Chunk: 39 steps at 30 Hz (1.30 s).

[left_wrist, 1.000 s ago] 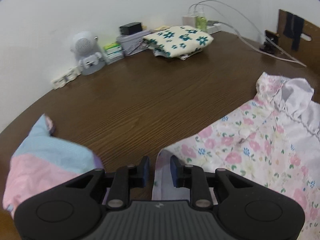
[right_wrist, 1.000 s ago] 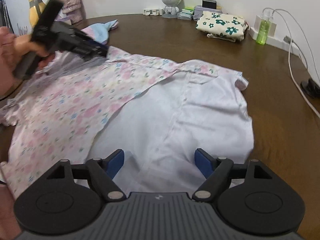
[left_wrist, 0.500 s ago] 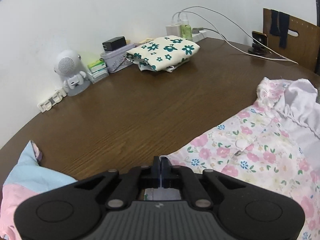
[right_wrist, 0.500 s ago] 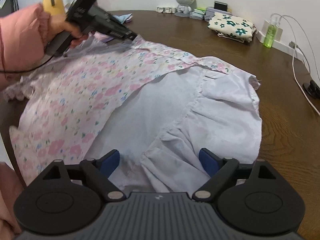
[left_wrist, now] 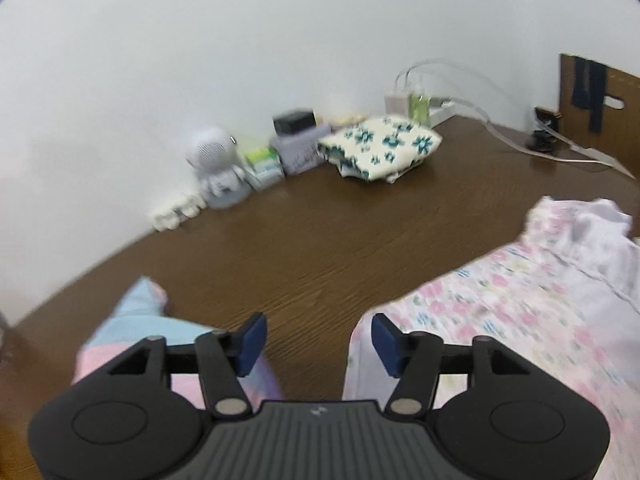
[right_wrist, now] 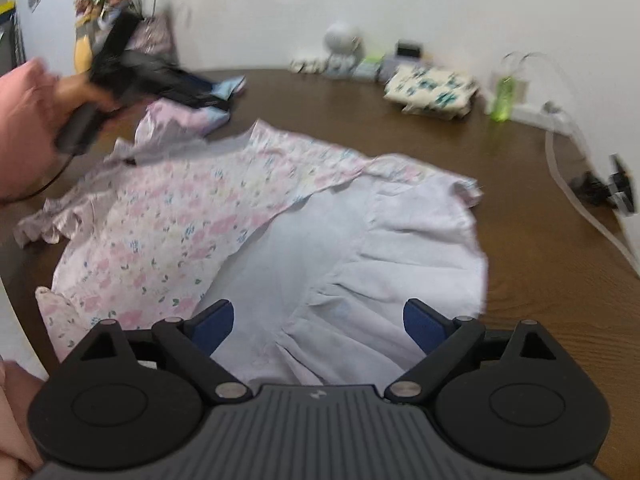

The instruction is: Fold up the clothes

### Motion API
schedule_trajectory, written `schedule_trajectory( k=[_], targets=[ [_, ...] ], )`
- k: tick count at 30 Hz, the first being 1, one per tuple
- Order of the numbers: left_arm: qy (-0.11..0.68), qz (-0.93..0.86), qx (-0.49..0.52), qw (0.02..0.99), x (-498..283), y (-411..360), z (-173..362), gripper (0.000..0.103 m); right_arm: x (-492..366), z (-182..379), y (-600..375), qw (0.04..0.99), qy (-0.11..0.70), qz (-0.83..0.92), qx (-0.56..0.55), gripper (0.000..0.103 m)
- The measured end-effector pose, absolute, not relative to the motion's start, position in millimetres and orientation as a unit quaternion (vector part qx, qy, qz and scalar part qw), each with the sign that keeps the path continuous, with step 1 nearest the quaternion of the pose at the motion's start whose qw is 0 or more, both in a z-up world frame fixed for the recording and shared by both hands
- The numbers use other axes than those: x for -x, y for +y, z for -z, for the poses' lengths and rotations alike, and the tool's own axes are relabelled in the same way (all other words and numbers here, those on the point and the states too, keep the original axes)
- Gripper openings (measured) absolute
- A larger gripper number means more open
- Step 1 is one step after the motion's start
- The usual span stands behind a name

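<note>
A pink floral garment (right_wrist: pixel 192 224) lies spread on the brown table (right_wrist: pixel 540 248), with its white inner side (right_wrist: pixel 360 256) turned up on the right. It also shows in the left wrist view (left_wrist: pixel 520 312). My left gripper (left_wrist: pixel 318 338) is open and empty above the table, just left of the garment's corner; it also shows in the right wrist view (right_wrist: pixel 188 90), held at the far left. My right gripper (right_wrist: pixel 318 322) is open wide and empty, low over the white part near the front edge.
A pink and blue cloth (left_wrist: pixel 132 340) lies left of my left gripper. A folded cream cloth with teal flowers (left_wrist: pixel 380 148) sits at the back by a small white robot figure (left_wrist: pixel 214 168), boxes, a green bottle (right_wrist: pixel 503 98) and cables (right_wrist: pixel 576 208). A flower vase (right_wrist: pixel 86 36) stands far left.
My left gripper was shut on the floral garment's corner half a second ago; now it has opened and let go, and the corner lies on the table. The right gripper stays open.
</note>
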<state>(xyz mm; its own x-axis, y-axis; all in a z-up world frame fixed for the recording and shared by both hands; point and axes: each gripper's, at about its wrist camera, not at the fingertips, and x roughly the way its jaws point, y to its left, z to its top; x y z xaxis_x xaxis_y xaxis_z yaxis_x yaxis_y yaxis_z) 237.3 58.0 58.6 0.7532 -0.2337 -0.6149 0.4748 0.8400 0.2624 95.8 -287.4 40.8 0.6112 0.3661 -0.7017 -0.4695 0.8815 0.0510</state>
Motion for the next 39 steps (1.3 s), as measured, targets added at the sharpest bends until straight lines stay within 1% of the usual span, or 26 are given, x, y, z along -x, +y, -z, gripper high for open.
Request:
schedule_trajectory(
  k=[1, 3, 5, 7, 9, 11, 12, 13, 17, 26, 29, 32, 35, 39],
  targets=[
    [0.292, 0.201, -0.212, 0.911, -219, 64, -63, 0.058, -90, -40, -290, 0.894, 0.377, -0.234, 0.066, 0.091],
    [0.303, 0.198, -0.216, 0.907, -186, 73, -63, 0.057, -83, -33, -291, 0.891, 0.384, -0.232, 0.065, 0.083],
    [0.33, 0.184, -0.209, 0.902, -161, 88, -56, 0.056, -79, -26, -292, 0.89, 0.39, -0.229, 0.063, 0.081],
    [0.36, 0.164, -0.19, 0.899, -140, 104, -44, 0.047, -80, -20, -292, 0.889, 0.394, -0.224, 0.062, 0.075],
    [0.375, 0.135, -0.173, 0.901, -122, 120, -33, 0.042, -82, -13, -289, 0.887, 0.402, -0.219, 0.069, 0.063],
    [0.386, 0.108, -0.152, 0.903, -107, 136, -23, 0.038, -84, -11, -287, 0.886, 0.403, -0.215, 0.082, 0.061],
    [0.391, 0.097, -0.14, 0.905, -102, 144, -19, 0.033, -86, -10, -286, 0.886, 0.403, -0.214, 0.089, 0.06],
    [0.394, 0.086, -0.127, 0.906, -96, 152, -16, 0.031, -87, -10, -286, 0.885, 0.404, -0.213, 0.091, 0.059],
    [0.387, 0.064, -0.094, 0.915, -85, 172, -12, 0.031, -97, -10, -291, 0.882, 0.412, -0.209, 0.096, 0.058],
    [0.353, 0.025, -0.125, 0.927, -89, 167, -6, 0.035, -120, -12, -301, 0.876, 0.423, -0.208, 0.106, 0.059],
    [0.357, 0.012, -0.128, 0.925, -91, 166, -9, 0.035, -124, -12, -302, 0.876, 0.424, -0.207, 0.105, 0.059],
    [0.344, 0.009, -0.12, 0.931, -95, 163, -15, 0.037, -123, -10, -305, 0.877, 0.422, -0.208, 0.099, 0.06],
    [0.342, 0.01, -0.112, 0.933, -106, 161, -18, 0.037, -122, -10, -306, 0.879, 0.419, -0.205, 0.096, 0.061],
    [0.372, -0.011, -0.086, 0.924, -136, 172, -11, 0.034, -121, -10, -306, 0.88, 0.418, -0.203, 0.095, 0.061]
  ],
)
